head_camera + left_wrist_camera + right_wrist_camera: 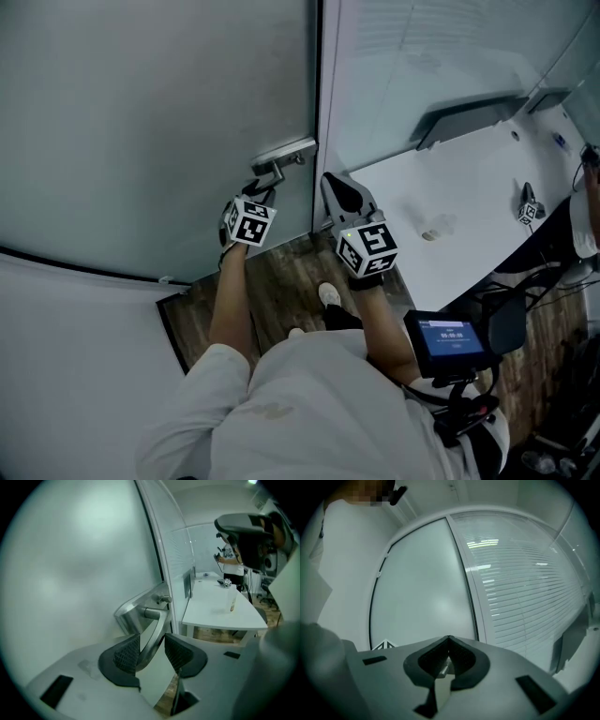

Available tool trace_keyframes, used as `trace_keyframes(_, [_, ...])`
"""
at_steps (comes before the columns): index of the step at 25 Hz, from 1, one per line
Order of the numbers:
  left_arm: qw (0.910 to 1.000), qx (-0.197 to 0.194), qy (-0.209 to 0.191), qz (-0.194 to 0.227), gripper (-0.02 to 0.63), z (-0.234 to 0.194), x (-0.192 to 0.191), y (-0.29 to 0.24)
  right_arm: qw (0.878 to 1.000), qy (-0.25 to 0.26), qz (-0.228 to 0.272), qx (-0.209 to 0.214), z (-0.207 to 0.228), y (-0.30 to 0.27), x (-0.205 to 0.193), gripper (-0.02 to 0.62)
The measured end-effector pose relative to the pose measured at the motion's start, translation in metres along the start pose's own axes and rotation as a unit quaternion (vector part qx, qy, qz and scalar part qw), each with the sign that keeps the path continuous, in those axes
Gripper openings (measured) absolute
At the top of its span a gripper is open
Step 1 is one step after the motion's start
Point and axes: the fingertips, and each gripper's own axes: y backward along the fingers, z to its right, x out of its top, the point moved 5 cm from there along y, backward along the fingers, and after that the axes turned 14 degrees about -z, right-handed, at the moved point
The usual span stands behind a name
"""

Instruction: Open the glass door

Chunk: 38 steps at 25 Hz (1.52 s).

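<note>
Your left gripper [151,648] is the one at work, its jaws closed on the handle [157,620], whose lever reaches back towards you from the right edge of the glass door [141,122], while your right gripper [449,656] waits nearby, shut and empty.

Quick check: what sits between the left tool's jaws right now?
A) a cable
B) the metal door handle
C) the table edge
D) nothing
B: in the left gripper view the door handle runs down between the two pads of the left tool.
</note>
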Motion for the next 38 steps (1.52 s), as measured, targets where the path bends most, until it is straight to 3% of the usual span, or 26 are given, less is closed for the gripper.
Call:
trace_keyframes(6, [0.9969,0.056,-0.055,0.0,0.16,0.014,-0.016,0.066,0.999,0.016,0.03,-0.026,-0.056,0.072,0.021,0.002])
trace_keyframes(12, [0.9942,0.077,-0.075,-0.001,0.16,0.029,-0.027,0.069,0.998,0.008,0.034,-0.051,-0.067,0.103,0.005,0.002])
trace_keyframes(18, [0.9945,0.061,-0.085,0.009,0.16,0.04,-0.034,0.077,0.997,-0.001,0.032,-0.072,-0.088,0.133,-0.013,0.002])
trace_keyframes(24, [0.9931,0.067,-0.093,0.024,0.16,0.066,-0.067,0.135,0.995,-0.005,0.027,-0.095,-0.146,0.206,-0.038,0.002])
trace_keyframes(30, [0.9924,0.055,-0.108,0.023,0.16,0.084,-0.057,0.121,0.994,-0.02,0.008,-0.106,-0.138,0.211,-0.058,0.002])
trace_keyframes(38, [0.9921,0.047,-0.115,0.018,0.161,0.108,-0.07,0.115,0.995,-0.003,0.008,-0.104,-0.135,0.216,-0.06,0.002])
